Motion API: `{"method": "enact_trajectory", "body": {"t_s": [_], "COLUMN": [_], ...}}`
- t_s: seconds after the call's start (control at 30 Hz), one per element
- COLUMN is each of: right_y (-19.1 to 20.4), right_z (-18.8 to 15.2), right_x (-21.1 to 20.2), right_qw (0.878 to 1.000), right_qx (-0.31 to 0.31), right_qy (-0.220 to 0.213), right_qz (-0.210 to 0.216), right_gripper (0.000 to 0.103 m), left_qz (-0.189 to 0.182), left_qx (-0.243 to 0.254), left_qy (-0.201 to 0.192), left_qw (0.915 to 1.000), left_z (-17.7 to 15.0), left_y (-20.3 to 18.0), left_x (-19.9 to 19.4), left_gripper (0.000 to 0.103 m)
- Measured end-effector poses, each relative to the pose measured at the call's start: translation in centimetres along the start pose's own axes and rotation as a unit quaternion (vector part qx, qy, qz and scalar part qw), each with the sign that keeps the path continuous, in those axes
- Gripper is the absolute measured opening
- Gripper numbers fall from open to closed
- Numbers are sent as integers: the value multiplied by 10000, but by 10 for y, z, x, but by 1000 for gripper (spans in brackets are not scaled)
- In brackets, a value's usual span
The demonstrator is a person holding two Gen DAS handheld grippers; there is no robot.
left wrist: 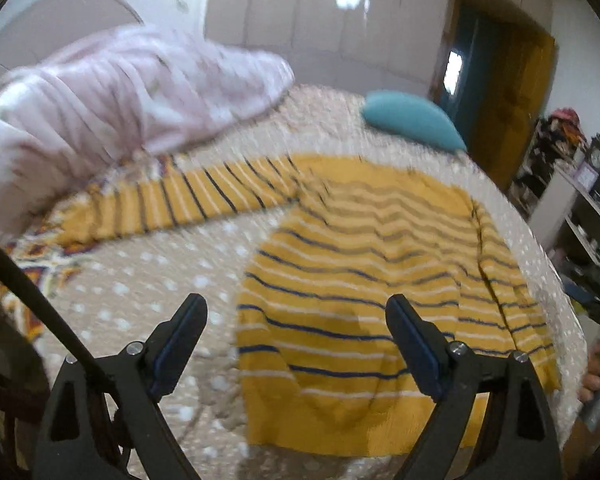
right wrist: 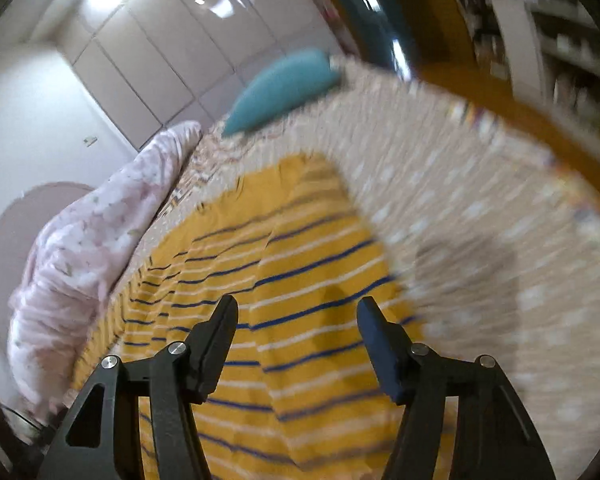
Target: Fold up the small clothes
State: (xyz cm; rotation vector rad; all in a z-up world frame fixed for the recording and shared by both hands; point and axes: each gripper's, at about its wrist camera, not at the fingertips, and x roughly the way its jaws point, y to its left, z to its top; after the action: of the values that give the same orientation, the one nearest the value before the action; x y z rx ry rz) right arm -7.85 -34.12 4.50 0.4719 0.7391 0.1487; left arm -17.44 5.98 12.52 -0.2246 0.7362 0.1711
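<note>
A yellow sweater [left wrist: 360, 260] with blue and white stripes lies spread flat on the bed. One sleeve [left wrist: 188, 204] stretches out to the left in the left wrist view. My left gripper [left wrist: 296, 300] hovers open above the sweater's near left edge, with nothing between its fingers. In the right wrist view the same sweater [right wrist: 292, 248] fills the middle. My right gripper [right wrist: 298, 301] hangs open over it, apart from the cloth, jaws narrower than the left's. Both views are motion-blurred.
The bed has a beige dotted bedspread [left wrist: 140, 288]. A pink quilt [left wrist: 100, 92] is bunched at the far left and a teal pillow [left wrist: 412, 120] lies at the head. Cluttered shelves [left wrist: 580, 208] stand to the right, and a hand [left wrist: 596, 376] shows at the right edge.
</note>
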Motion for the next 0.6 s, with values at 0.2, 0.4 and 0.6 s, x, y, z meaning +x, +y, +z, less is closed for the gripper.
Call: {"method": "enact_trajectory", "body": {"t_s": [0.2,0.4,0.6], "right_y": [-3,2,38], "right_z": [-40,-81,-124], "right_x": [-28,-17,-1], "right_qw": [9972,9913,9592], "right_qx": [-628,-1055,-2529], "right_qy": [113,537,705], "right_qz": [-378,-578,-1051], "right_gripper": [82,82,68], "left_qz": [87,-611,-593], "left_qx": [477,552,582], "left_qy": [-1241,-826,-682], "left_qw": [9911,9932,9942], "left_z": [-14,-16,-28], "left_y": [-14,-29,-31], "left_x": [-41,-52,-48], "left_gripper": [103,103,103]}}
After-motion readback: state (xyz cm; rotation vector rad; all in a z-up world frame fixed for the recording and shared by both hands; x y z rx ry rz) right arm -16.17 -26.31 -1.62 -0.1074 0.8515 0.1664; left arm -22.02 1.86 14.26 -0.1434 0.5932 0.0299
